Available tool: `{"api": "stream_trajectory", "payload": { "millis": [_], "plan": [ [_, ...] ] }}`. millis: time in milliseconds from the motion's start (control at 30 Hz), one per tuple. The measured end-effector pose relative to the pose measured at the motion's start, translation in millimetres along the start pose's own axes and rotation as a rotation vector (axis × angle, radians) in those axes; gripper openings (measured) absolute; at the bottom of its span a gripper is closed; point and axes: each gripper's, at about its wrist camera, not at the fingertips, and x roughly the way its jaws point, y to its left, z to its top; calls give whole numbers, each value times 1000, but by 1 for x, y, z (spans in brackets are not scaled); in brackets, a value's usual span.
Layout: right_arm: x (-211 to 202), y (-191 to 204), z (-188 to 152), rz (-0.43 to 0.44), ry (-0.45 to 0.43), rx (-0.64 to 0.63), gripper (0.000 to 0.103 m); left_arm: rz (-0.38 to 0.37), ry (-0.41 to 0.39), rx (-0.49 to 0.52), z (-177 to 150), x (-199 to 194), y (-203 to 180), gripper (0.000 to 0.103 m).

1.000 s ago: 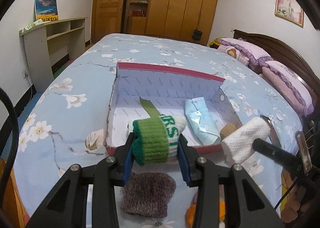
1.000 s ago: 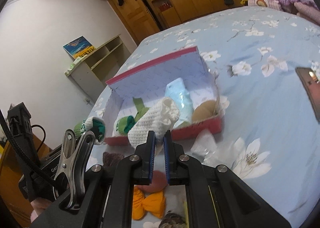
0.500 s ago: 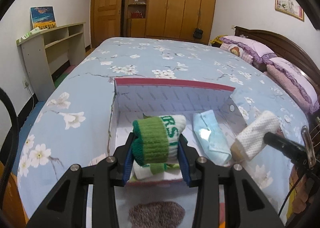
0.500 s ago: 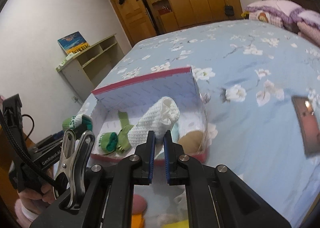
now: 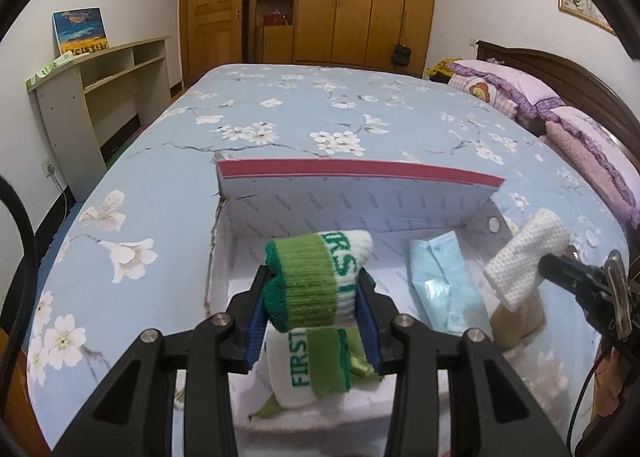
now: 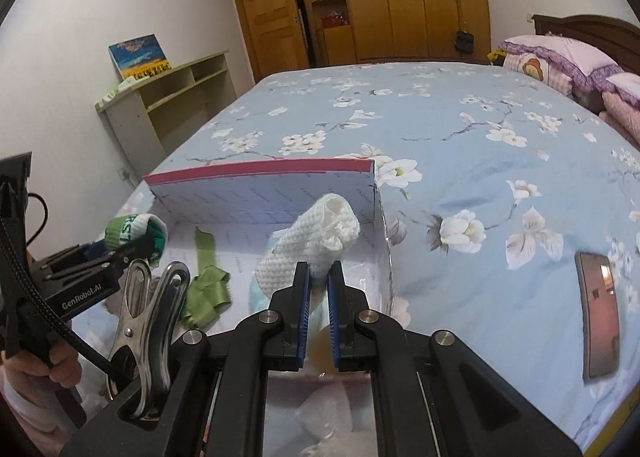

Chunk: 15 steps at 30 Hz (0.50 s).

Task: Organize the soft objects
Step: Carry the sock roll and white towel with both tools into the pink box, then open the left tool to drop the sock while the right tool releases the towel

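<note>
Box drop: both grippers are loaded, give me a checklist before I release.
1. Left gripper clamped on the green-and-white sock roll: ok.
2. Right gripper clamped on the white knit roll: ok.
3. Sock roll over the open box: ok.
4. White knit roll over the box interior: ok.
5. Landing spot free: not ok, a matching sock lies below the left load.
6. Height above the box floor: cannot tell.

A rolled green-and-white sock (image 5: 320,277) hung above the open box (image 5: 360,173), over a matching sock (image 5: 308,369) lying inside. A rolled white waffle-knit cloth (image 6: 316,245) hung above the box's right end, over a pale blue packet (image 5: 444,285).
</note>
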Motion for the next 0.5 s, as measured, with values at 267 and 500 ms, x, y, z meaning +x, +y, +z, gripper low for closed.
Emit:
{"api": "stream_trajectory", "payload": {
  "millis": [267, 500],
  "plan": [
    [29, -2, 3, -39, 19, -77, 10, 14, 40, 4, -2, 32, -3, 41],
    [53, -5, 4, -58, 58, -82, 10, 27, 68, 7, -5, 48, -3, 42]
  ]
}}
